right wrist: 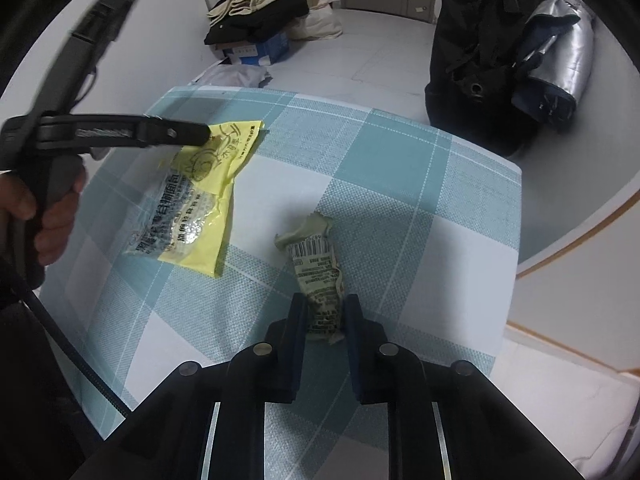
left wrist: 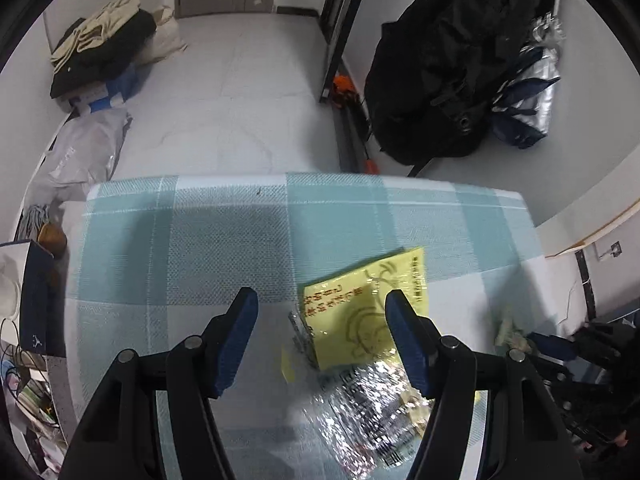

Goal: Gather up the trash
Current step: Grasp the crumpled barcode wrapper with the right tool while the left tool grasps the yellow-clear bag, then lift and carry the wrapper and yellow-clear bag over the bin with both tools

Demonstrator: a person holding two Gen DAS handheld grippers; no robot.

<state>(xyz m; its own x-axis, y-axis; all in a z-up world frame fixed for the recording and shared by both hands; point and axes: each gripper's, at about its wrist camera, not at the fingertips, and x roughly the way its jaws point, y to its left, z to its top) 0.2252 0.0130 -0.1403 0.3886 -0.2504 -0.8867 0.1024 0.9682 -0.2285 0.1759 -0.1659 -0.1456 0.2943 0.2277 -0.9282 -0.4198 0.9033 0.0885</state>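
On the teal-and-white checked tablecloth [right wrist: 400, 168], our right gripper [right wrist: 325, 312] is narrow, pinching the crumpled greenish paper wrapper [right wrist: 316, 276]; we judge squeeze firm, then lift. Left gripper [left wrist: 322, 300] hangs wide over the yellow-and-clear plastic bag [left wrist: 360, 320], left of the wrapper: centre first.

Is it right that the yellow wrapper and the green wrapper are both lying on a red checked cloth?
Not quite. The yellow wrapper and the green wrapper do lie on a checked cloth, but it is teal and white, not red; the right wrist view shows it.
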